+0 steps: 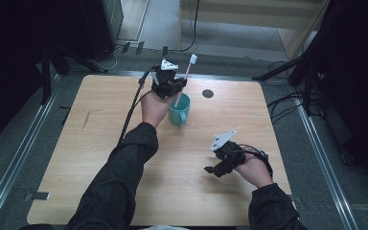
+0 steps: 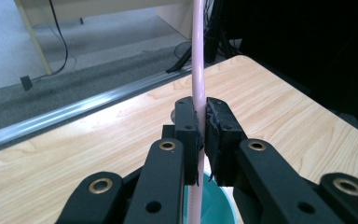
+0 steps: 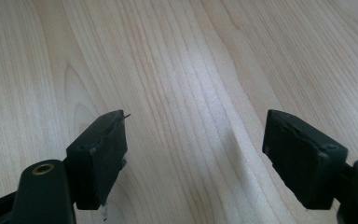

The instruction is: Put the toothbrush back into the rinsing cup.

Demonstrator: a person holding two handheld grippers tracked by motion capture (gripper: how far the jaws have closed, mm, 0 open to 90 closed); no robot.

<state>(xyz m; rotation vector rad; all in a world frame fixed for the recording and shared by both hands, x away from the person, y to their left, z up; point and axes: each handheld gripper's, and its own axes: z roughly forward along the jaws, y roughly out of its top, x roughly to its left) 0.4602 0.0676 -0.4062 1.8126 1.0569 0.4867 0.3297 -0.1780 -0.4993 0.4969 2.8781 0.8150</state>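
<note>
We've got the left gripper (image 1: 172, 86) clamped on the pink toothbrush (image 1: 186, 76), handle end already in the teal cup (image 1: 179, 109) mid-table, right gripper (image 3: 193, 154) idle, jaws apart over bare table (image 1: 100, 158); next: let go gently so the brush leans on the rim.

A light wooden table (image 1: 100, 143) with rounded corners sits on grey floor. Near its far edge is a small dark round spot (image 1: 208, 93). Metal rails (image 1: 14, 158) flank the table. Beyond it, black cables (image 1: 191, 28) trail past pale wooden furniture (image 1: 249, 14).
</note>
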